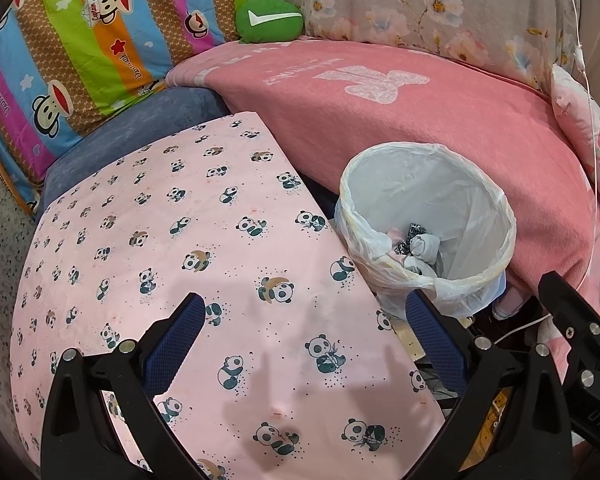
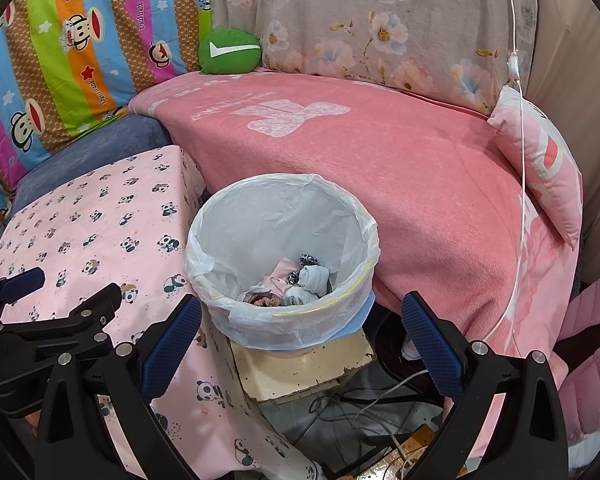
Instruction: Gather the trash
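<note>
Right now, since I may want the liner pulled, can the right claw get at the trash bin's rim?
Probably yes. The right claw is open and empty, facing the trash bin just ahead, with nothing between them. The bin's rim is uncovered, and the wads lie low inside.

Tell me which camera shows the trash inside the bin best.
The right wrist view: it looks almost straight down into the lined bin, so the crumpled trash at the bottom shows nearly whole. In the left wrist view the bin sits off to the right and its near rim hides part of the pile.
</note>
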Tool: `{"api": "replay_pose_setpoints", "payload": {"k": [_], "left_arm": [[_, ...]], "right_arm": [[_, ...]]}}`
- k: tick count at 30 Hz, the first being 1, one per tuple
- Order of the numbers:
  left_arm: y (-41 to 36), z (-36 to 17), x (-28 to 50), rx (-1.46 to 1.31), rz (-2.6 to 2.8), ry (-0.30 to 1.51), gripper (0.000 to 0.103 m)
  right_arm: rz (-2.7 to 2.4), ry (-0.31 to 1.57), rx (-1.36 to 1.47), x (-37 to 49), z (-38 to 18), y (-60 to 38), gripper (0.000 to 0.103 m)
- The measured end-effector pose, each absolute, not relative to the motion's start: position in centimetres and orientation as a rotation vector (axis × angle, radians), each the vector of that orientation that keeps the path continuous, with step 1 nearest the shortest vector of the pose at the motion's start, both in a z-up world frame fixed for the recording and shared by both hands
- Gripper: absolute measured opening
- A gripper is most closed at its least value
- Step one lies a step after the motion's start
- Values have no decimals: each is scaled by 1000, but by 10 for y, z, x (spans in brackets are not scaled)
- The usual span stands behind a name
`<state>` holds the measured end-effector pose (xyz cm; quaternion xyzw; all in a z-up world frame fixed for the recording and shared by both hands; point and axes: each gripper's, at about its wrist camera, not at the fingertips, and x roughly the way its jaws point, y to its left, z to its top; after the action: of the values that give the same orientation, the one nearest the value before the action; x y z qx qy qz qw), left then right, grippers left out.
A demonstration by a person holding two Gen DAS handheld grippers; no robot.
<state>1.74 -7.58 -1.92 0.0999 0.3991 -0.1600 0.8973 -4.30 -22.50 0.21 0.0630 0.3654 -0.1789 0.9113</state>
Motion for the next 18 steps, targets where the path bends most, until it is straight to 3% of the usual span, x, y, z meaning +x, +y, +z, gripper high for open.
{"api": "replay_pose_setpoints", "payload": {"k": [18], "left_arm": [[-76, -21, 18, 213, -342, 831, 96]], "right_arm": [[-370, 754, 130, -43, 2, -224, 99]]}}
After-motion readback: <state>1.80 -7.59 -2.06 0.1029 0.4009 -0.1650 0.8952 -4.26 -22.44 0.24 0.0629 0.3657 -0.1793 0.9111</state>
